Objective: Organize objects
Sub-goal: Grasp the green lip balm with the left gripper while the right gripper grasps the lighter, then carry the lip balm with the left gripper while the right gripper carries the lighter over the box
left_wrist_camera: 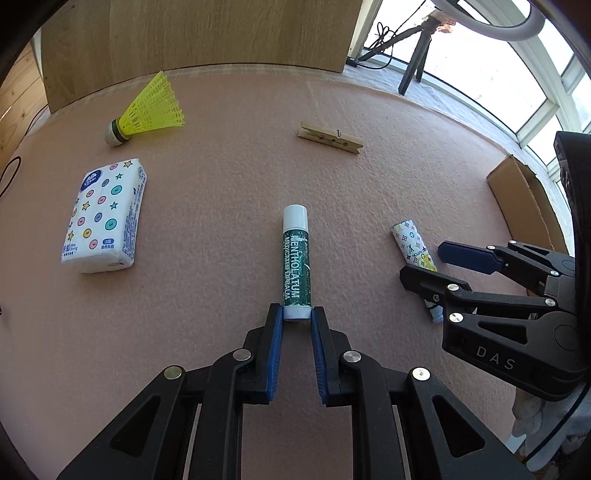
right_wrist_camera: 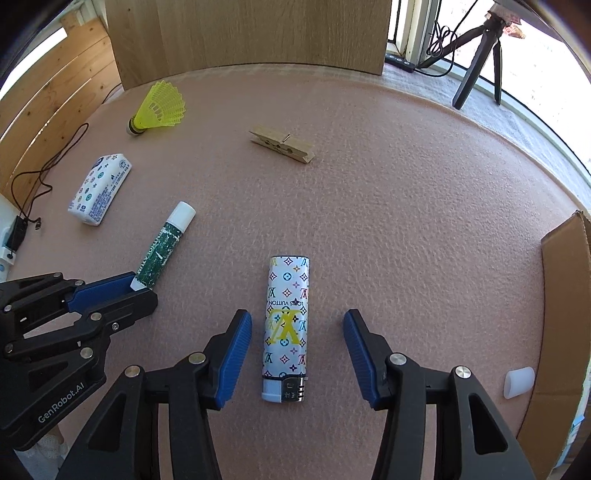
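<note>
A green lip balm tube (left_wrist_camera: 296,258) with a white cap lies on the pink mat, and my left gripper (left_wrist_camera: 297,314) is shut on its near end. From the right wrist view the same tube (right_wrist_camera: 162,247) sticks out of the left gripper (right_wrist_camera: 138,290). A patterned white lighter (right_wrist_camera: 286,325) lies lengthwise between the blue pads of my right gripper (right_wrist_camera: 297,325), which stands open with gaps on both sides. In the left wrist view the lighter (left_wrist_camera: 413,245) is partly hidden behind the right gripper (left_wrist_camera: 424,264).
On the mat lie a yellow shuttlecock (left_wrist_camera: 147,110), a tissue pack (left_wrist_camera: 105,216) and a wooden clothespin (left_wrist_camera: 330,138). A cardboard box (right_wrist_camera: 565,295) stands at the right edge with a small white cap (right_wrist_camera: 519,382) beside it. A wooden panel (right_wrist_camera: 251,33) backs the mat.
</note>
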### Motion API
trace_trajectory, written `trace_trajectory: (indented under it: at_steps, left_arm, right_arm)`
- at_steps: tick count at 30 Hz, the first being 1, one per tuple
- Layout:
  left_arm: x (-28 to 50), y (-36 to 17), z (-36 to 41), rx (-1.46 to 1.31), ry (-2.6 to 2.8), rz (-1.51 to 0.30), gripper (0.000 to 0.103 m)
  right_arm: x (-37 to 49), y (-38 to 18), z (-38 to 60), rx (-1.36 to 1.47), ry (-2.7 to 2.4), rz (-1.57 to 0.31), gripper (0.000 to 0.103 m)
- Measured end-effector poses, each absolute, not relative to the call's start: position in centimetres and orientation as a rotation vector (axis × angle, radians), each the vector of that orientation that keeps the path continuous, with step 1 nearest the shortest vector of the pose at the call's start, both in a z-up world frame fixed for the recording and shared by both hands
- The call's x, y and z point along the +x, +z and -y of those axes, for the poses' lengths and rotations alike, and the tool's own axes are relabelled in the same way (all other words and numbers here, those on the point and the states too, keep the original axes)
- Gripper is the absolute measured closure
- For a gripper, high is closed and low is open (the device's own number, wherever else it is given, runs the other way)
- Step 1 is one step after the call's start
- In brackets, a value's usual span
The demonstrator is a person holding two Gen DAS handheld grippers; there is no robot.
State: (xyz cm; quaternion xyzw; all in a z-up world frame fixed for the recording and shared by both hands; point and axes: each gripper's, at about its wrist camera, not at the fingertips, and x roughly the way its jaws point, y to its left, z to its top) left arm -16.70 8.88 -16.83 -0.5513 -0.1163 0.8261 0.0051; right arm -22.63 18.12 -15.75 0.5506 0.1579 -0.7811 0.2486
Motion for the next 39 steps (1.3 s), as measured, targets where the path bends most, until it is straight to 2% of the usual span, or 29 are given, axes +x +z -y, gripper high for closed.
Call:
trace_trajectory:
  at_steps: [3, 6, 7, 14, 16, 20, 31, 39]
  left_arm:
    - [-16.4, -16.7, -9.1, -1.728, 2.576, 0.352, 0.084]
    - [-16.8, -16.4, -9.1, -1.727, 2.582, 0.386, 0.062]
    - [-17.0, -16.4, -9.1, -1.730, 2.586, 0.380, 0.059]
    - [-18.6, -16.2, -9.6, -1.727, 2.612, 0.343, 0.061]
    - [-18.8, -16.2, -9.6, -1.729, 2.621, 0.317, 0.072]
    - [-19.0, -16.2, -8.6, -1.733, 2.620, 0.312, 0.087]
    - [-19.3, -15.2, -9.0, -1.676, 2.613, 0.351, 0.087]
    - [-20.9, -12.3, -13.4, -1.558, 2.574, 0.309, 0.087]
  right_arm:
    - [-23.1, -15.7, -18.3, 1.505, -2.137, -0.427, 0.070]
    - [-23.5, -15.6, -18.7, 1.515, -2.142, -0.415, 0.079]
    - [-23.6, -15.6, -18.9, 1.519, -2.145, -0.410, 0.081]
    - [-23.7, -15.5, -20.3, 1.534, -2.165, -0.371, 0.082]
    - [-23.7, -15.5, -20.7, 1.537, -2.172, -0.361, 0.082]
    - [-23.8, -15.4, -21.4, 1.541, -2.183, -0.338, 0.082]
    - [-23.4, -13.7, -23.9, 1.505, -2.216, -0.246, 0.082]
    - [-22.4, -10.0, -28.0, 1.437, -2.294, -0.179, 0.082]
